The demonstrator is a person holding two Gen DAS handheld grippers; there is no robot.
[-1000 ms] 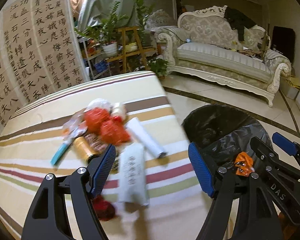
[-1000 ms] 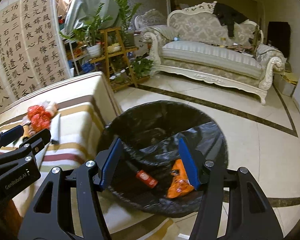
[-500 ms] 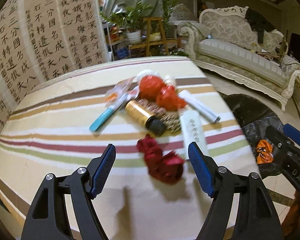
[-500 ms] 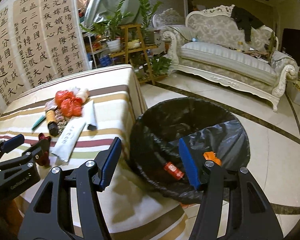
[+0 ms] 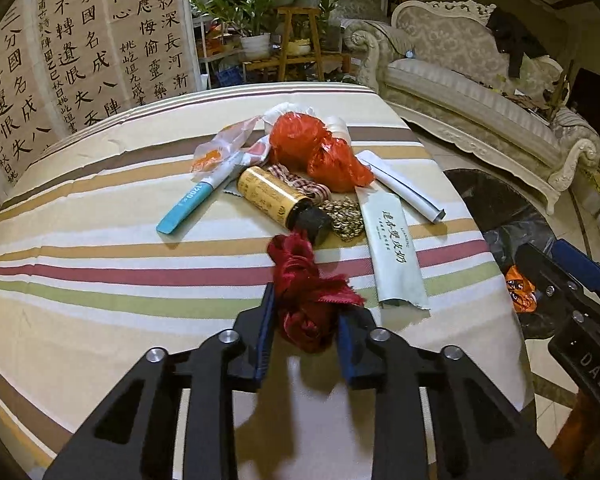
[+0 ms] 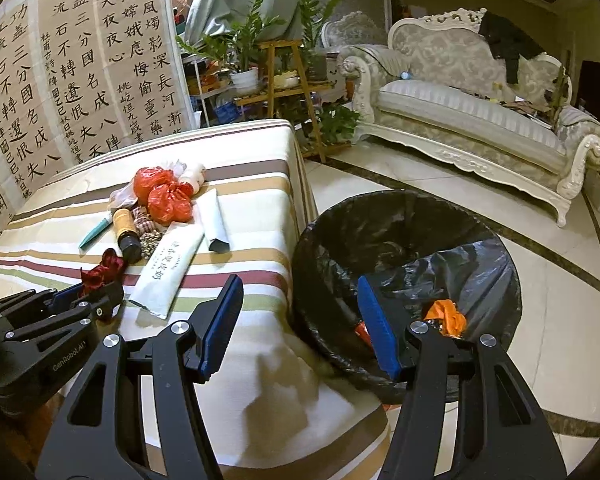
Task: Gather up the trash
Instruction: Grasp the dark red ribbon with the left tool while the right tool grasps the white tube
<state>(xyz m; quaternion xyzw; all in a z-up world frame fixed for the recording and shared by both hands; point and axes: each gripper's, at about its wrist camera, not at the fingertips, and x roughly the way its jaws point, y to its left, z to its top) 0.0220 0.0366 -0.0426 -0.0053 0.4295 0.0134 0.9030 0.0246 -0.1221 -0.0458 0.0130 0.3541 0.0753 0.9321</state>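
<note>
left fingers (image 5: pixel 265 320) closing on red ribbon (image 5: pixel 306 300); orange wrapper (image 6: pixel 446 316) in bin (image 6: pixel 380 216)

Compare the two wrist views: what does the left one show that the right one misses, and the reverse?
Only the left wrist view shows the left gripper closing, with the dark red ribbon bundle between its pads.

Only the right wrist view shows the whole black-lined trash bin, with the open, empty right gripper straddling its rim.

Both show the striped tablecloth, gold bottle, red plastic bags and sofa.

Near striped table (image 5: pixel 100 320) bare — free; trash pile (image 5: pixel 312 172) crowds far middle; bin (image 6: pixel 404 280) mouth unobstructed.
</note>
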